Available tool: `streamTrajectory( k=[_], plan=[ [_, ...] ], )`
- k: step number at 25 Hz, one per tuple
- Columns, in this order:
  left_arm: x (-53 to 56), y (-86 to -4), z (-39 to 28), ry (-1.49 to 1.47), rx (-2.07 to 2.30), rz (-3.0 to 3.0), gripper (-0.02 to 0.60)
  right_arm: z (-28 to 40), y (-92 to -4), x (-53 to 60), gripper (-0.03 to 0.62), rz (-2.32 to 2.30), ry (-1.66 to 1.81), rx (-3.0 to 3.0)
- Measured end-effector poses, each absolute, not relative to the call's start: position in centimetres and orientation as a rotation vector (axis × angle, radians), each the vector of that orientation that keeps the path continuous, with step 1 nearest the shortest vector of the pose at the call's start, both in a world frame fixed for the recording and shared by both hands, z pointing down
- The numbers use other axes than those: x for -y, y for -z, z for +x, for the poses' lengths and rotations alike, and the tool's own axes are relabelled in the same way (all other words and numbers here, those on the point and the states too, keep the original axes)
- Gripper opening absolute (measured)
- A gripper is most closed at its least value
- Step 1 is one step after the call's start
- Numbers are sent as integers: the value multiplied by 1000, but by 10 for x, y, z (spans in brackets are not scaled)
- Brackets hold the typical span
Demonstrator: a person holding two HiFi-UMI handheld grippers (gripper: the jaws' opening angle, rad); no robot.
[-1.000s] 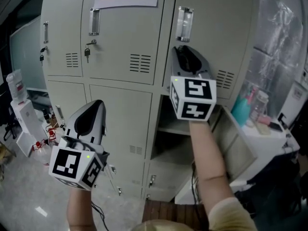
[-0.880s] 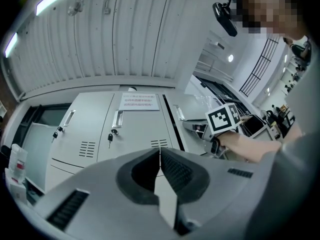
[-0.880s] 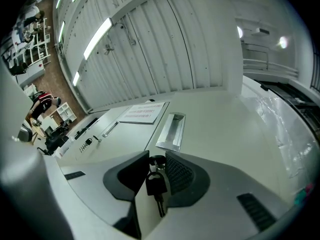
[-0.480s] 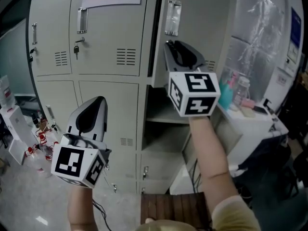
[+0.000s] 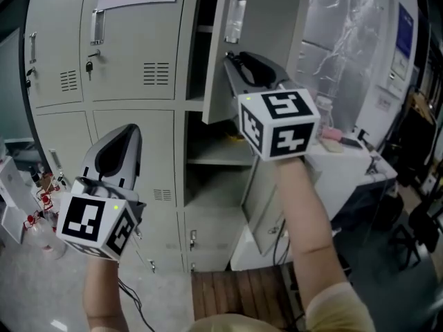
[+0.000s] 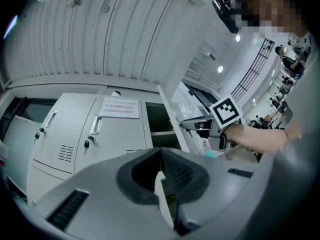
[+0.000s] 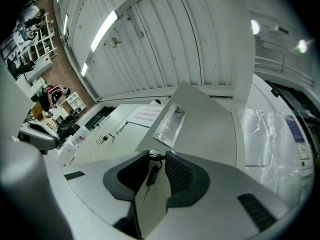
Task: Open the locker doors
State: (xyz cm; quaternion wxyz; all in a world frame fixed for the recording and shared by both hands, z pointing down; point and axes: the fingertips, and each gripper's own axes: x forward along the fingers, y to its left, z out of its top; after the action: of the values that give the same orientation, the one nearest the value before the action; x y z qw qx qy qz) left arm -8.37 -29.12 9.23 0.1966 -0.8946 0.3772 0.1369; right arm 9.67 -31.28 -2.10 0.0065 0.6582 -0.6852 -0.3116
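Note:
Grey lockers fill the head view. The upper right door (image 5: 270,26) stands swung out, showing the dark compartment and its shelf (image 5: 214,161). My right gripper (image 5: 232,59) is at that door's lower edge, shut on the key (image 7: 151,173) that hangs in the door's lock; the gripper (image 7: 156,156) has one jaw on each side of it, below the handle recess (image 7: 170,126). My left gripper (image 5: 131,130) hangs shut and empty in front of the lower lockers, touching nothing. In its own view the left gripper (image 6: 160,151) points at the closed door with the notice (image 6: 120,129).
A lower right door (image 5: 263,199) also stands ajar beneath my right arm. The closed middle door (image 5: 131,47) has a key (image 5: 88,66) in its lock. A white table (image 5: 346,158) with bottles stands at the right, before a plastic sheet (image 5: 339,40). A wooden board (image 5: 235,292) lies underfoot.
The upper right door has swung further out, with my right gripper moving along at its lock. The left gripper has stayed about where it was.

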Motion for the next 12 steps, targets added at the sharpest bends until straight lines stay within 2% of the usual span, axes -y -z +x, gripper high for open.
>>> streamTrajectory(
  k=[12],
  plan=[
    [262, -79, -16, -384, -1007, -2524, -12, 122, 19, 264, 97, 1883, 955, 2199]
  ],
)
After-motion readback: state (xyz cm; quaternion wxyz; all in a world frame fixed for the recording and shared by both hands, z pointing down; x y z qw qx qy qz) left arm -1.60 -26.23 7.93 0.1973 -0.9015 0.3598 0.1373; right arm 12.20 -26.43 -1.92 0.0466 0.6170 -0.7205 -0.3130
